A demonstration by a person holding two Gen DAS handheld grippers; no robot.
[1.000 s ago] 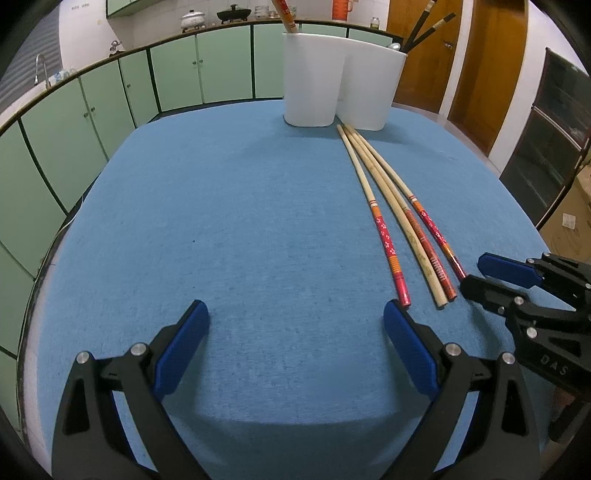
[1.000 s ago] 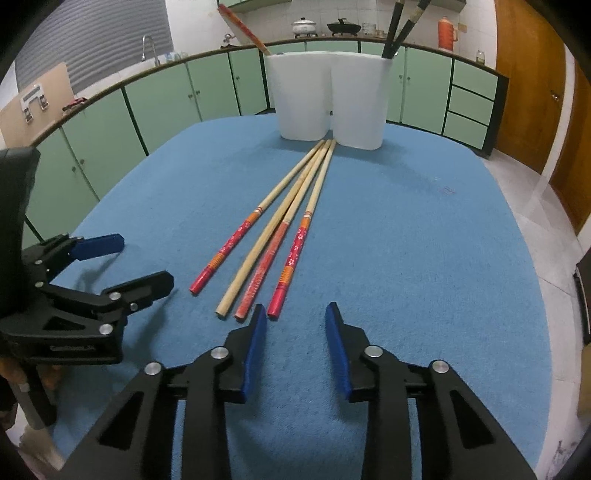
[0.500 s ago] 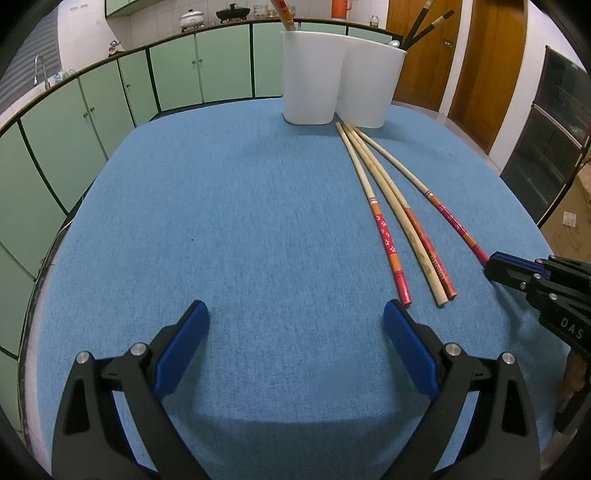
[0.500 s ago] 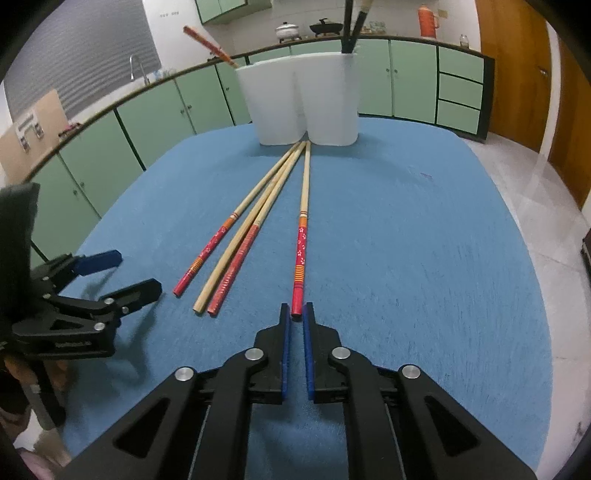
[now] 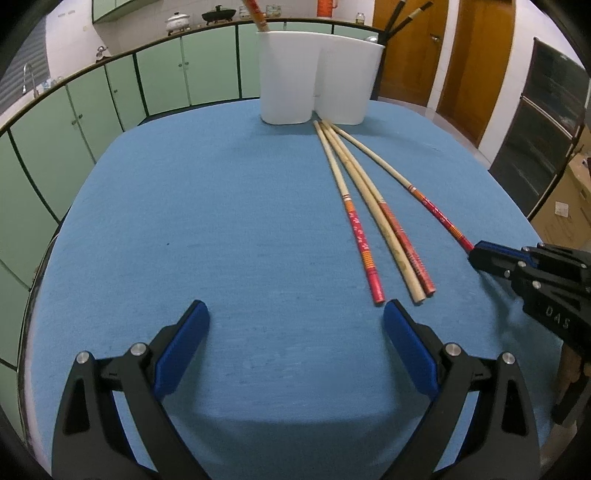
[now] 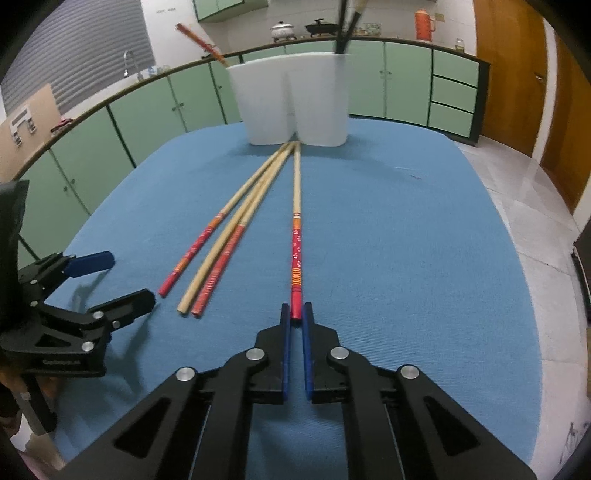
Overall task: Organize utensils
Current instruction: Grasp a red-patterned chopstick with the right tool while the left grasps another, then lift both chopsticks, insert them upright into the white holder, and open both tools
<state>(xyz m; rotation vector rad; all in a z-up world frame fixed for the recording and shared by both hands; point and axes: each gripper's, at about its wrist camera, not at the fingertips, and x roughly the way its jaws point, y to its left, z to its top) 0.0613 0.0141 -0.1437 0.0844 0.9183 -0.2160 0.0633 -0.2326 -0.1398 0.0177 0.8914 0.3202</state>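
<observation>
Swung away from its three mates, one red-ended chopstick [image 6: 296, 254] now lies alone.
Right gripper [image 6: 296, 314] pinches its near tip at 6 o'clock; left gripper [image 5: 295, 321] spread wide, empty.

A row of pale green cabinet doors with dark frames [image 5: 159, 85] is curving along the far wall behind the blue cloth-covered desk [image 5: 221, 240]. On the dark countertop above them, a white lidded pot [image 5: 178, 21] is sitting beside a black wok-shaped pan [image 5: 218, 15], and an orange thermos flask [image 6: 423, 24] is standing further along. A metal tap [image 6: 130, 63] is rising near a grey ribbed shutter [image 6: 74, 51]. Brown wooden doors [image 5: 469, 55] are filling the right-hand wall, next to a dark glass-fronted cabinet [image 5: 543, 122]. A cardboard box [image 5: 565, 206] is resting low beside it, on pale floor tiles [image 6: 532, 206].
</observation>
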